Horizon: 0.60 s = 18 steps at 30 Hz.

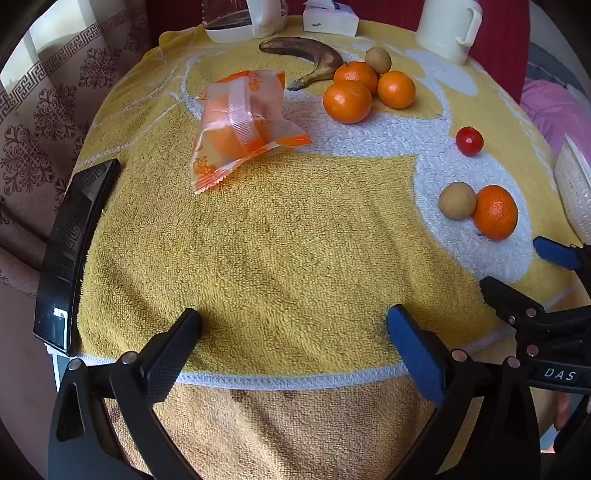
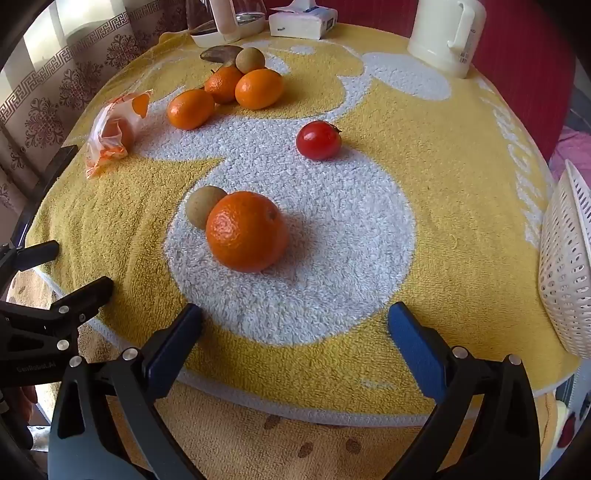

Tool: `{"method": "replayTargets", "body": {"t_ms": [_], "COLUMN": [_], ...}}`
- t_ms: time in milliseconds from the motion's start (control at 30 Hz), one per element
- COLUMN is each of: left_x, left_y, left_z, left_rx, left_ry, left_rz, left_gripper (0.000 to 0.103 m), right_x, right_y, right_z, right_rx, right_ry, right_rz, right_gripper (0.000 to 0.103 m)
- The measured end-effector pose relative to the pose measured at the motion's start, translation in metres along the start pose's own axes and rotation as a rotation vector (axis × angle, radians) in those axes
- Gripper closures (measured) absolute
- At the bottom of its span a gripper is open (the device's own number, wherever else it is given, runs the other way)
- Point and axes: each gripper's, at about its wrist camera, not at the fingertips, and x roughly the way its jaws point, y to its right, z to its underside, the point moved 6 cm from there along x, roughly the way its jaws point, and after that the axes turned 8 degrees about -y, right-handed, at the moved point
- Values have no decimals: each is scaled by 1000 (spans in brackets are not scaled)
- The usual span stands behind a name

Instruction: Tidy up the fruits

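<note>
Fruit lies on a yellow and white towel [image 1: 295, 229]. A near orange [image 2: 246, 230] touches a brown round fruit [image 2: 201, 206]; both also show in the left wrist view, the orange [image 1: 495, 212] and the brown fruit [image 1: 457, 201]. A red tomato [image 2: 318, 140] sits behind. Three oranges [image 1: 365, 90], another brown fruit [image 1: 378, 60] and a dark banana [image 1: 306, 55] cluster at the back. A wrapped orange in a bag [image 1: 242, 125] lies left. A white basket [image 2: 569, 273] stands at the right edge. My left gripper [image 1: 293, 343] and right gripper [image 2: 295, 339] are both open and empty over the towel's near edge.
A black phone-like slab [image 1: 74, 251] lies at the towel's left edge. A cream jug [image 1: 448, 27], a tissue box [image 1: 330, 18] and a white dish with glassware [image 1: 240, 26] stand at the back. A patterned curtain [image 1: 44, 110] hangs at left.
</note>
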Motion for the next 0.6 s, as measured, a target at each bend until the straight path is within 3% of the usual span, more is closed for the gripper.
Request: {"method": "replayTargets", "body": {"t_ms": [600], "left_x": [-1], "left_y": [4], "left_z": [-3], "left_rx": [24], "left_ry": [12], "left_rz": [0], "left_gripper": [5], "right_x": [-2], "right_y": [0], "right_z": [4], "right_rx": [-19], "right_ry": [41], "right_rz": [-1], "right_gripper": [2]}}
